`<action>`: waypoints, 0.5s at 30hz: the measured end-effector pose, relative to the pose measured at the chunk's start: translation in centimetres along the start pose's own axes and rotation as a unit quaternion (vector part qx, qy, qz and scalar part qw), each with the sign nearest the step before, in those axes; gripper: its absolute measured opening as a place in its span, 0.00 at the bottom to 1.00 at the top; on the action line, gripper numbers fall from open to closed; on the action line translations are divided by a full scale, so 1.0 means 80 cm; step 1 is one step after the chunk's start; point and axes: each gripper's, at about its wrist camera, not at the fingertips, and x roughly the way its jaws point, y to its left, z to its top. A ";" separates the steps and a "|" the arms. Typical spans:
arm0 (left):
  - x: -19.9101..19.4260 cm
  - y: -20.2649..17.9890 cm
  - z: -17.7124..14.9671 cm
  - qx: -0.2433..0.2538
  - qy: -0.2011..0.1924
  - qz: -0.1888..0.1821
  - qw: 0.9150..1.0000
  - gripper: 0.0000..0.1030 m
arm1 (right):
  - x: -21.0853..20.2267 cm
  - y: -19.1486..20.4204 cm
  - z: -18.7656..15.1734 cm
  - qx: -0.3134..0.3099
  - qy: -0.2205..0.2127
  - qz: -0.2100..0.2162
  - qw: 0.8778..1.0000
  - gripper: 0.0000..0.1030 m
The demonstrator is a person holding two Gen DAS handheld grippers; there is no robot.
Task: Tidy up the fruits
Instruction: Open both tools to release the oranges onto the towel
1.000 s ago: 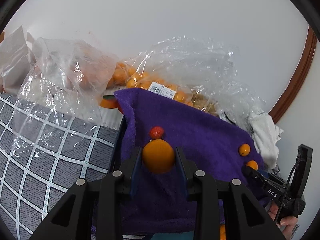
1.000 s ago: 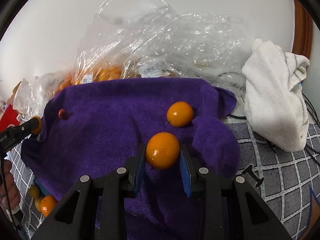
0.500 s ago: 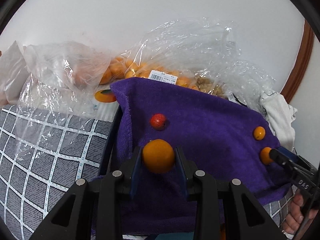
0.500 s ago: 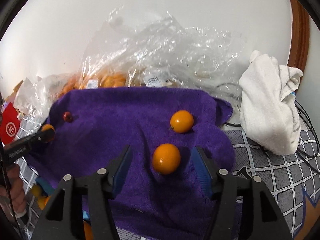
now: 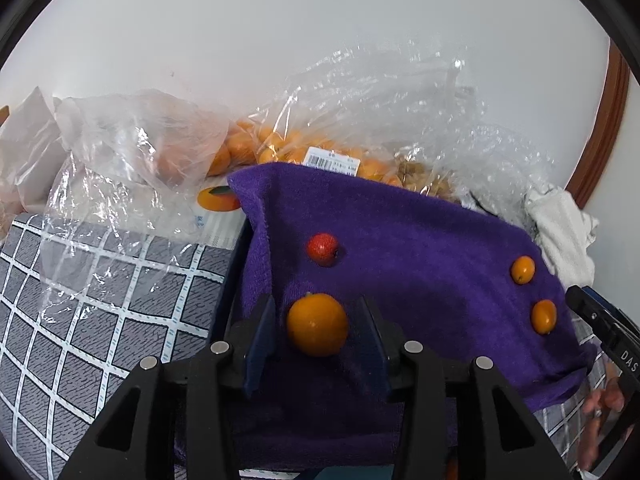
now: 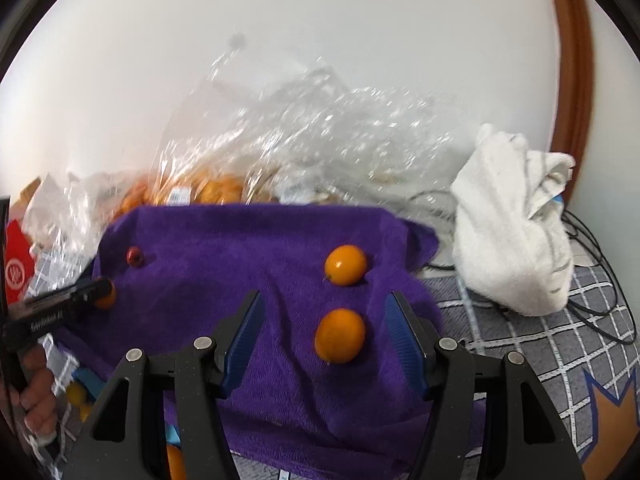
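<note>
A purple towel (image 5: 420, 264) (image 6: 224, 264) is spread out with fruit on it. My left gripper (image 5: 317, 322) stands open around an orange (image 5: 317, 324) that rests on the towel, with small gaps on both sides. A small red fruit (image 5: 322, 248) lies just beyond it. My right gripper (image 6: 324, 332) is wide open, with a second orange (image 6: 340, 334) lying free on the towel between its fingers. A third orange (image 6: 345, 265) lies just beyond. Both show at the right in the left wrist view, the second (image 5: 543, 317) and the third (image 5: 523, 269).
Clear plastic bags (image 5: 360, 120) with several oranges lie behind the towel against the white wall. A white cloth (image 6: 516, 220) and black cables (image 6: 592, 248) lie at the right. A grey checked sheet (image 5: 80, 300) covers the surface. More small fruit (image 6: 76, 394) lies below the towel's left edge.
My right gripper opened, left its orange on the towel and drew back. My left gripper lowered its orange onto the towel and loosened its fingers around it.
</note>
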 end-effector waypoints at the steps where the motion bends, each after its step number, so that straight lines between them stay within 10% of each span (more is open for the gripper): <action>1: -0.004 0.001 0.001 -0.002 -0.004 0.000 1.000 0.42 | -0.005 -0.001 0.003 0.004 -0.003 0.005 1.000 0.60; 15: -0.105 0.002 0.002 0.007 -0.050 0.022 0.998 0.42 | -0.092 0.033 -0.010 -0.022 0.029 0.024 0.999 0.60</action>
